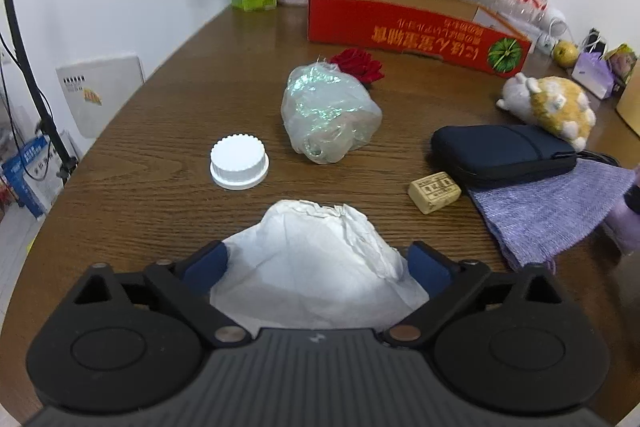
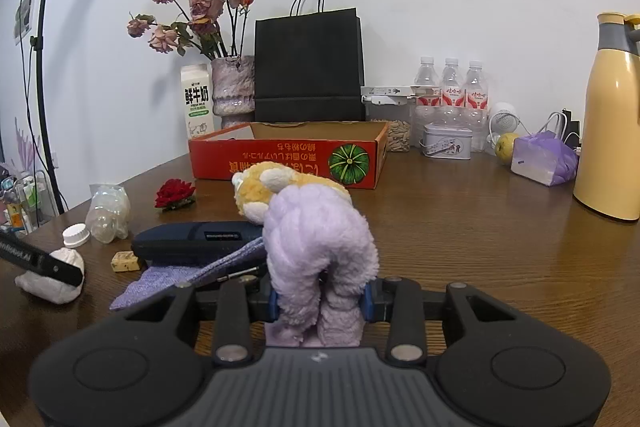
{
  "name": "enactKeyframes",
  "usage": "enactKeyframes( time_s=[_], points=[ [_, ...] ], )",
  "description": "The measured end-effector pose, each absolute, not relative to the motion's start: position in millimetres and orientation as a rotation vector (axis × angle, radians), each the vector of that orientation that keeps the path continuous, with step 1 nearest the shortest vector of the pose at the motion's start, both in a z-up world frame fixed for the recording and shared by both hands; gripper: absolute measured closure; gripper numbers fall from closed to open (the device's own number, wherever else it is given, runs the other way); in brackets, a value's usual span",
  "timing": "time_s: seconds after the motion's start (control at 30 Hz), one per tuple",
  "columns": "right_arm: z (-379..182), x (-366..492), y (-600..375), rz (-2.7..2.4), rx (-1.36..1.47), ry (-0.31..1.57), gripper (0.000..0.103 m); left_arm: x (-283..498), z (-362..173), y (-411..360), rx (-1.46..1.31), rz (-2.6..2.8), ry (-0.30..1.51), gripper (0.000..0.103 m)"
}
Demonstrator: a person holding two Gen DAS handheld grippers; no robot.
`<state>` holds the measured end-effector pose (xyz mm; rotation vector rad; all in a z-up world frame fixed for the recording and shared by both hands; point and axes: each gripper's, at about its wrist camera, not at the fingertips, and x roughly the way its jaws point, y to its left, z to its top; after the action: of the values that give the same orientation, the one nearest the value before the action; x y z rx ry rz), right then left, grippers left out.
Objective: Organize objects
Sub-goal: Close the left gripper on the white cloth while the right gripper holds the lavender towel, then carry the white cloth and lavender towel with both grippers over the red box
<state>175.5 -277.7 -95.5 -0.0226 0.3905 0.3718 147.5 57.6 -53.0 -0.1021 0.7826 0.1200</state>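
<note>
Left gripper: jaws wide, one blue pad on each side of the crumpled white paper wad, near edge of the brown wooden table. Wad not squashed, so likely not pinched yet.

Right gripper: clamped on the legs of the fluffy purple plush toy, near middle of the table, toy standing up.

Paper wad: very light, soft, easy to crush, not slippery. Best pinched across its fat middle with a gentle squeeze. Could tear or slip out if grabbed by a thin edge.

Purple toy: light, squishy, fuzzy, not breakable. Hold on the legs looks fine; might flop over when lifted.

Likely home for both: the open red cardboard box, far side.

Counted on the table:
- one paper wad
- one round white plastic cap
- one clear crinkly plastic bag
- one red cloth rose
- one dark blue zip pouch
- one small tan block
- one purple knit cloth
- two plush toys, counting the yellow and white plush toy
- three clear water bottles
- one red box
</note>
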Motion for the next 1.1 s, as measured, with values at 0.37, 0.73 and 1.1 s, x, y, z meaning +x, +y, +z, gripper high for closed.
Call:
enactKeyframes(
  time_s=[0.37, 0.73, 1.1],
  points=[
    [-94, 170, -279, 0.374, -0.022, 0.379, 0.069, 120, -50, 38, -0.061, 0.081, 0.651, 0.044],
    [-84, 157, -280, 0.363, -0.020, 0.351, 0.069, 114, -32, 29, -0.040, 0.037, 0.539, 0.043],
    [-60, 155, -273, 0.378, -0.020, 0.291, 0.069, 121, -15, 16, -0.047, -0.004, 0.452, 0.043]
  ],
)
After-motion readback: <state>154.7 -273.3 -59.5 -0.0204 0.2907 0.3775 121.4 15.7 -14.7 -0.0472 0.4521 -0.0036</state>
